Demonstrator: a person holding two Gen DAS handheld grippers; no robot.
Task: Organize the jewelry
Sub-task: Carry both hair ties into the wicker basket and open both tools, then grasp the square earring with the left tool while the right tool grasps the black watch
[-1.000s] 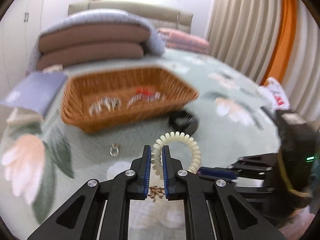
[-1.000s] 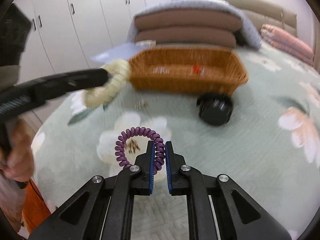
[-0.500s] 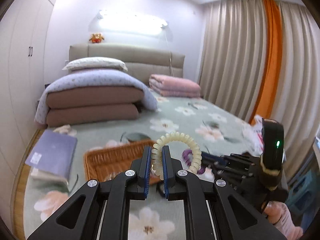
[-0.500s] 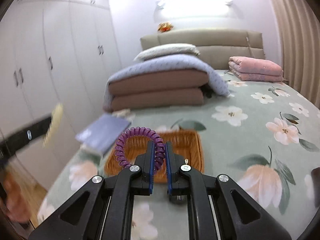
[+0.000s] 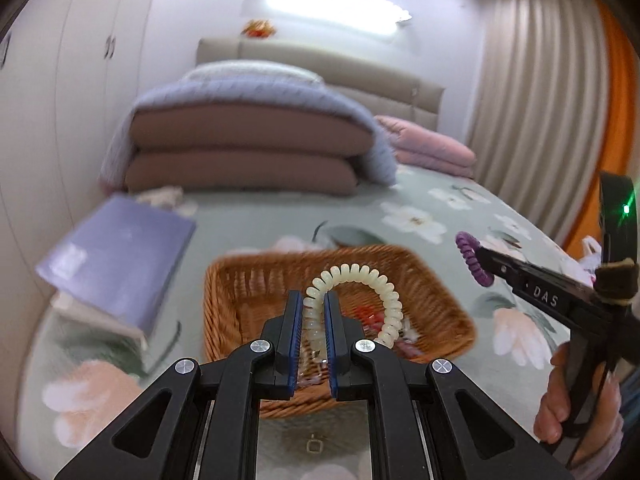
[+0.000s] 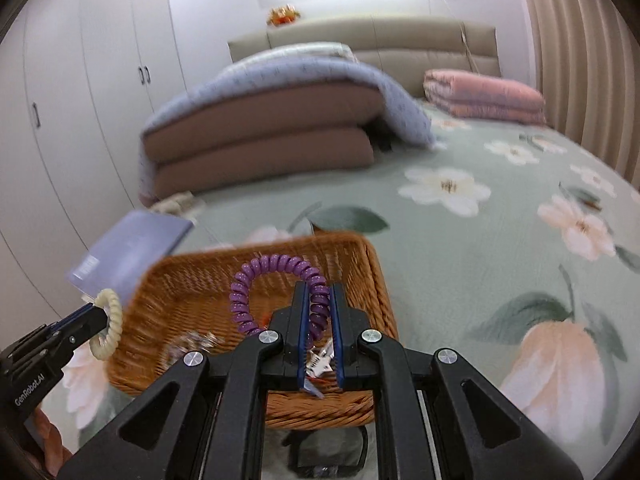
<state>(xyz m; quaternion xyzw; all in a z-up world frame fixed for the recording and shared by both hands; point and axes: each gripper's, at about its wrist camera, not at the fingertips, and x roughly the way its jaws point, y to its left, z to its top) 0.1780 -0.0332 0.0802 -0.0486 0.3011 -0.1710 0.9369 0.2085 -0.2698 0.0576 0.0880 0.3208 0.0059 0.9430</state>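
Left tongs (image 5: 312,320) clamp a cream coil bracelet (image 5: 360,300) above the wicker basket (image 5: 224,320).

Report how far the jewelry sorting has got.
Done: some small pieces already lie in the wicker basket. In hand: the left gripper is shut on a cream coil bracelet, the right gripper on a purple coil bracelet, both over the basket. Left: release both; a small metal piece lies on the bedspread before it.
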